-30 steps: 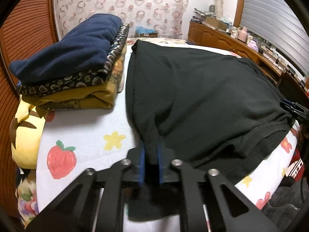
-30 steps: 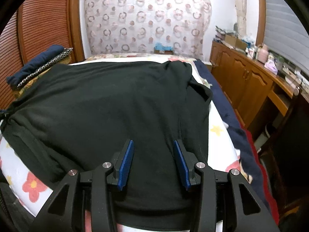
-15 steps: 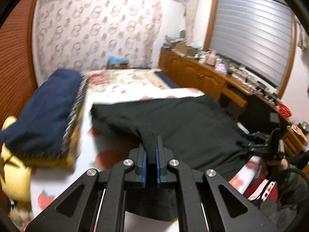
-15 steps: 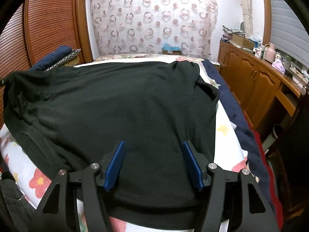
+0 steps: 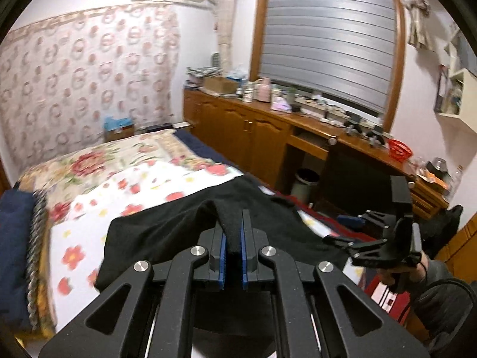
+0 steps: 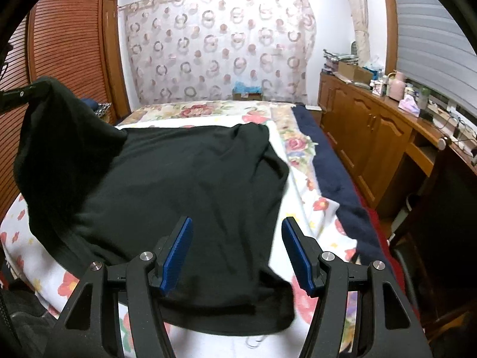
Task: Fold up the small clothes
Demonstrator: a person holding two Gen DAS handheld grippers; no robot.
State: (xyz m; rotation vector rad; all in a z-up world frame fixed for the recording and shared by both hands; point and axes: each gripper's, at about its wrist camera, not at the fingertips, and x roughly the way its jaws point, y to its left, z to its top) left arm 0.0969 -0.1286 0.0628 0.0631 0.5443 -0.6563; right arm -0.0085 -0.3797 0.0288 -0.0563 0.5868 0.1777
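Observation:
A black garment lies spread on the flowered bed sheet. My left gripper is shut on the garment's left corner and holds it lifted above the bed; the raised corner shows at the far left in the right wrist view. My right gripper is open, its blue pads hovering over the garment's near right part, holding nothing. It also shows at the right in the left wrist view.
A stack of folded clothes sits on the bed's left side. A wooden cabinet run with clutter lines the right wall. A louvred wooden door stands at the left. A patterned curtain hangs behind the bed.
My left gripper has lifted the garment's corner up and swung it rightward over the bed. My right gripper's jaws have opened wider and stayed over the garment.

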